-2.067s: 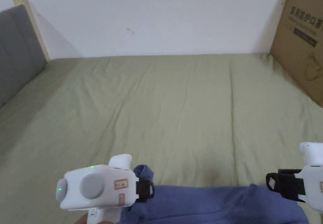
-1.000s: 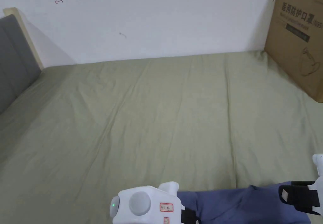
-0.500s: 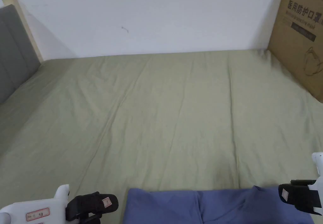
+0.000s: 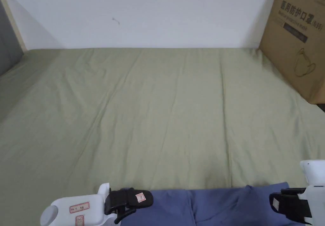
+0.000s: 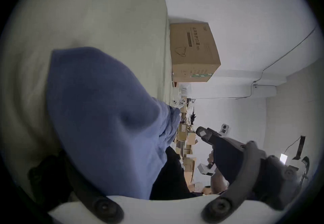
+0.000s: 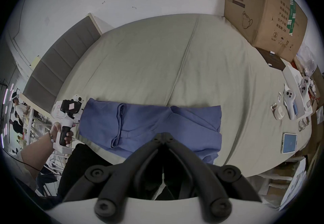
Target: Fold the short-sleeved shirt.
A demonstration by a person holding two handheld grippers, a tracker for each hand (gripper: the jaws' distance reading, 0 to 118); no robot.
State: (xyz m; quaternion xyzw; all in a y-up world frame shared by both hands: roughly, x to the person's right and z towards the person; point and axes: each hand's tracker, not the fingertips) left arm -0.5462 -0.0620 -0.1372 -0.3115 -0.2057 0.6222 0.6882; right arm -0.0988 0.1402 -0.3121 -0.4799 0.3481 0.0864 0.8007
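Note:
The blue short-sleeved shirt [image 4: 215, 204] lies flat in a folded band along the near edge of the green bed sheet [image 4: 158, 109]. My left gripper [image 4: 128, 206] is at the shirt's left end with its jaws apart. In the left gripper view the shirt [image 5: 105, 113] bulges up between those spread jaws. My right gripper [image 4: 274, 204] is at the shirt's right end. In the right gripper view its jaws meet at the tips [image 6: 164, 135] above the shirt [image 6: 149, 119], with no cloth seen between them. The left gripper [image 6: 78, 109], held by a hand, also appears there.
A large cardboard box [image 4: 298, 39] stands on the bed's far right corner against the white wall. A grey headboard [image 6: 57, 62] runs along the left. Controllers [image 6: 289, 103] and a phone [image 6: 289, 142] lie on the sheet to the right of the shirt.
The left gripper carried the shirt's left part rightward, let it go, drew off to the left, and now has come back to the shirt's left end. The right gripper has barely moved.

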